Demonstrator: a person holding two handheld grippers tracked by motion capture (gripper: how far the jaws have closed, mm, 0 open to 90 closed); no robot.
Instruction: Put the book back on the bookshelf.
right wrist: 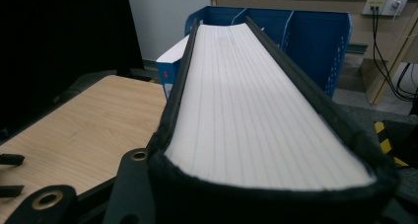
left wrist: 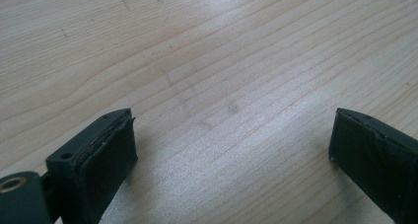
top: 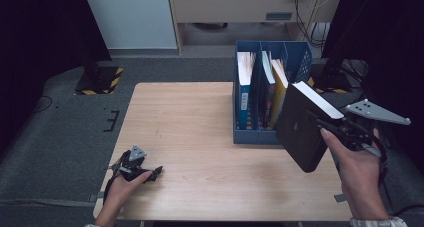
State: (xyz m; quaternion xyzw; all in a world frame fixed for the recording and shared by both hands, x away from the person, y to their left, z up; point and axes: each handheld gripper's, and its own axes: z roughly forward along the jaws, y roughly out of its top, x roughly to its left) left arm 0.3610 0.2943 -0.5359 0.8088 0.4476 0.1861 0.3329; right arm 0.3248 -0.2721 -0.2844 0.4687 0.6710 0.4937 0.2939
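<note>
High view: right gripper [top: 334, 128] clamps black book [top: 300, 132]; left gripper [left wrist: 231, 150] open.

The high view is dim at its edges — dark curtains swallow both upper corners — while the wooden table [top: 200, 137] is evenly lit from above, with a soft shadow under the black book [top: 302, 124] and slight softness throughout. In the left gripper view the wood grain is sharp mid-frame, a pale sheen of glare lies across the boards, and the near jaws are a little blurred. In the right gripper view the book's white page edge [right wrist: 256, 105] is bright and crisp — the blue file rack [right wrist: 315, 41] behind goes soft, and the left side falls to black.
</note>
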